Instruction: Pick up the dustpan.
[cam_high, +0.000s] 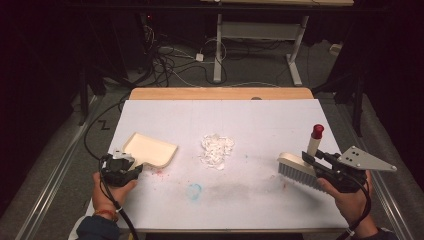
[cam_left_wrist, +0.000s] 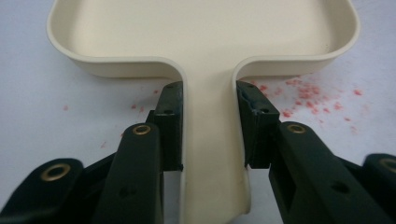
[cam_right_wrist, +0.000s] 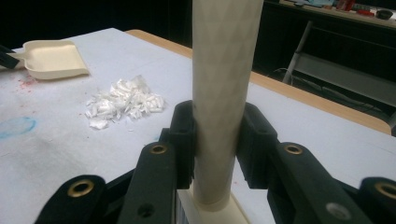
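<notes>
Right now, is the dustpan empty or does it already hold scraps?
Empty. The dustpan shows a bare cream floor in the left gripper view, and the white scraps lie piled on the table, apart from it.

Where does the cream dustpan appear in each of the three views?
High view: dustpan lies left of centre, handle in the left gripper.
Left gripper view: the dustpan spans the top, handle clamped between the jaws.
Right gripper view: small, upper left.
Shared landmark: pile of white shreds, beside the dustpan in the high and right gripper views.
</notes>
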